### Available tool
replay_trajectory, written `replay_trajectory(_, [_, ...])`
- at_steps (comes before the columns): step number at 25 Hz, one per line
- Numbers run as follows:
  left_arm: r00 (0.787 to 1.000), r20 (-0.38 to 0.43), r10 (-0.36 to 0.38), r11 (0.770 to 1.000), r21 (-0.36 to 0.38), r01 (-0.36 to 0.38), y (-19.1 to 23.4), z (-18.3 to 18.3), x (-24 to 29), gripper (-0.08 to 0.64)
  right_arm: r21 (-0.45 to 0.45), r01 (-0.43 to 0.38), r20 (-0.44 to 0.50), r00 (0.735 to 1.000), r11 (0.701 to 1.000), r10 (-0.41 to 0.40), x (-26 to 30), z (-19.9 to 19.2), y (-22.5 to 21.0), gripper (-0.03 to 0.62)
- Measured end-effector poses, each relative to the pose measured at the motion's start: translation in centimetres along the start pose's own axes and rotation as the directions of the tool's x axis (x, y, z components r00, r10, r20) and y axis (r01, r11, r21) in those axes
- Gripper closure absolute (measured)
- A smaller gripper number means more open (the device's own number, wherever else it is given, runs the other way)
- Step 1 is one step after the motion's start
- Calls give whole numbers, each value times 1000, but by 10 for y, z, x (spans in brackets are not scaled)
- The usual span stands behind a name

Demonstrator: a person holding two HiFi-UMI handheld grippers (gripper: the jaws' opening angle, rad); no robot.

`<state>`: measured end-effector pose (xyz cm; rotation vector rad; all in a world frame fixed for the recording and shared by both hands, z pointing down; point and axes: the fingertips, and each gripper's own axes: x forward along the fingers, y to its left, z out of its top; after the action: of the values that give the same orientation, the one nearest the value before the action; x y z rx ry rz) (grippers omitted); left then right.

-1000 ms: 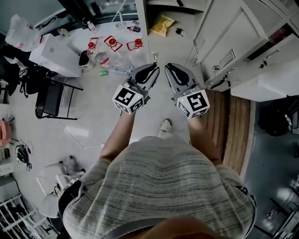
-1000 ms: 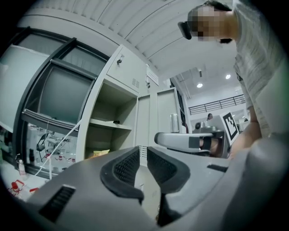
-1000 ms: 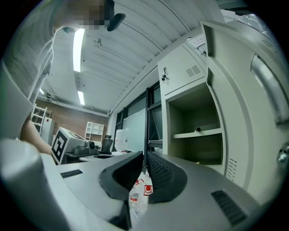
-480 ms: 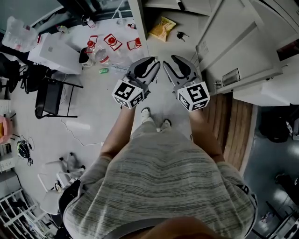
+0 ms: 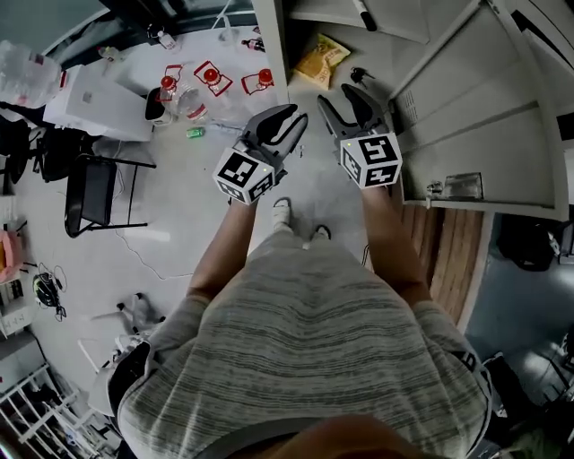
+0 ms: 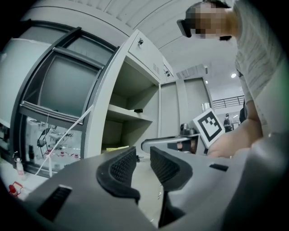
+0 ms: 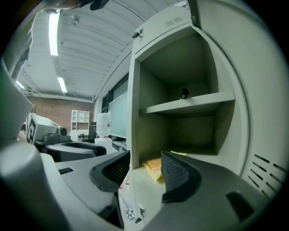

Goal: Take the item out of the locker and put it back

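Note:
The grey locker stands open in front of me, its door swung out to the right. On its lower floor lie a yellow snack packet and a bunch of keys. The packet shows beyond my right gripper, whose jaws are opening with nothing between them. In the head view that right gripper reaches the locker's front edge. My left gripper hangs just left of it, outside the locker, open and empty. A black marker lies on the upper shelf.
Left of the locker a white table carries red-capped bottles and a white box. A black chair stands beside it. The person's shoes are on the grey floor, and wooden boards run under the door.
Both grippers have moved forward toward the locker as the person stepped closer. The right gripper's jaws have spread wide, and the left jaws have parted a little. The locker door stands wider.

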<state>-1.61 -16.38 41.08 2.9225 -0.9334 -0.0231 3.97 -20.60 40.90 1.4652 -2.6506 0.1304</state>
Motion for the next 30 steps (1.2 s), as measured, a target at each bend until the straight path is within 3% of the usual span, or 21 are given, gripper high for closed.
replay_trajectory(11, [999, -23, -43, 999, -31, 43, 43, -7, 20, 469, 13, 128, -109, 986, 992, -126, 63, -22, -42, 387])
replay_trajectory(18, [996, -35, -85, 995, -53, 83, 50, -17, 26, 469, 34, 215, -263, 944, 976, -198, 84, -50, -57, 388])
replay_trajectory(24, [993, -40, -107, 992, -64, 104, 50, -24, 29, 469, 23, 225, -353, 914, 974, -202, 93, -55, -57, 493])
replay_trajectory(27, [993, -38, -112, 992, -68, 109, 49, -24, 29, 469, 8, 234, -347, 912, 972, -217, 94, -53, -57, 551])
replay_trajectory(30, [993, -36, -114, 991, -67, 112, 49, -23, 27, 469, 8, 241, -319, 920, 971, -226, 94, -49, -55, 563])
